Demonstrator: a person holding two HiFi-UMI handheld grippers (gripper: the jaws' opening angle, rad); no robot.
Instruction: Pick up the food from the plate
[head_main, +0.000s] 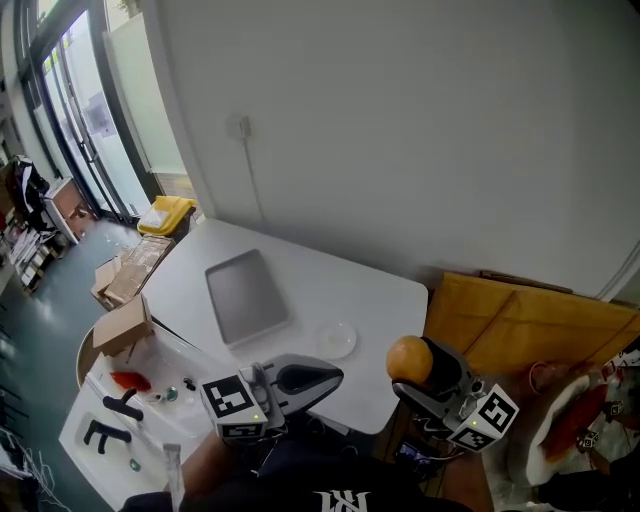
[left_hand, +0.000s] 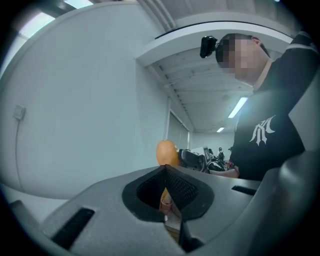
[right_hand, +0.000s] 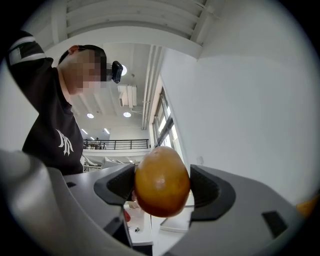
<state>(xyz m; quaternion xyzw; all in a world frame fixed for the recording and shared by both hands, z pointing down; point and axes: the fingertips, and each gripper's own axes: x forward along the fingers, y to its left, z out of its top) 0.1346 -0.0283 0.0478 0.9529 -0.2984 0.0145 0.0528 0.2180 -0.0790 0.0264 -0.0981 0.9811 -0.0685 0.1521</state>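
Note:
An orange-brown, egg-shaped piece of food (head_main: 408, 359) is held up off the table, right of the white table's (head_main: 385, 300) front corner. My right gripper (head_main: 414, 364) is shut on it, one pad pressing each side of the food (right_hand: 162, 183). The small white plate (head_main: 336, 340) near the table's front edge is bare. My left gripper (head_main: 334, 377) hovers just in front of the plate with its jaws shut and nothing in them. In the left gripper view the food (left_hand: 166, 152) shows beyond the closed pads (left_hand: 176, 187).
A grey tray (head_main: 246, 296) lies in the middle of the table. Cardboard boxes (head_main: 122, 325) and a yellow item (head_main: 165, 215) sit to the left. Brown cardboard (head_main: 520, 325) stands at the right. A lower white surface (head_main: 110, 440) carries a red item (head_main: 131, 381) and black tools.

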